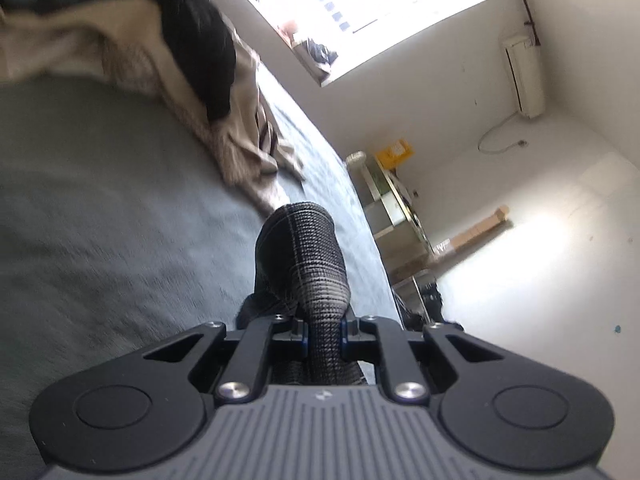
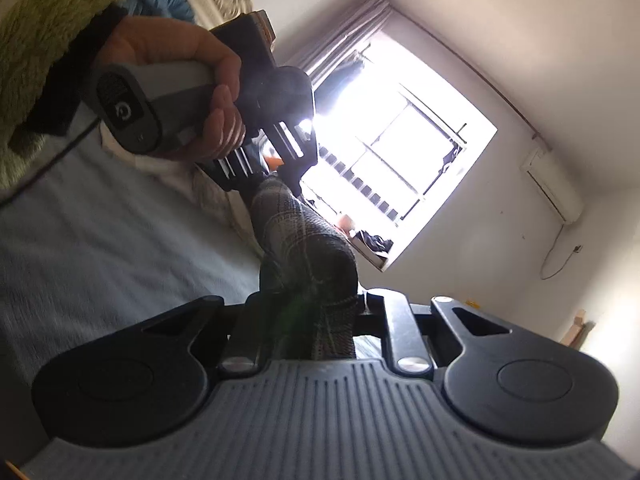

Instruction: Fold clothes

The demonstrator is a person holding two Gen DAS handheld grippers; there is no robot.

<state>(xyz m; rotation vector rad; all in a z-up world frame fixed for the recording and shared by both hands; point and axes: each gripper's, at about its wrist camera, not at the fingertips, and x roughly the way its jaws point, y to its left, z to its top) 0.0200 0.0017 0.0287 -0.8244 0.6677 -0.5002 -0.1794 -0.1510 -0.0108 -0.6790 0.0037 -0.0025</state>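
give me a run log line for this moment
left gripper: shut on plaid garment | right gripper: shut on plaid garment | garment: above bed

The left gripper (image 1: 322, 330) has a grey ribbed body with a small pale logo near its front edge, flanked by two black rounded lobes, each with a raised disc. Black link arms pinned with silver screws run forward to blue-edged fingers (image 1: 344, 334). The right gripper (image 2: 316, 312) is built alike. The person's left hand (image 2: 192, 80) emerges from a fuzzy green sleeve (image 2: 44, 36) with a black cuff; a thin dark cable trails below the handle.
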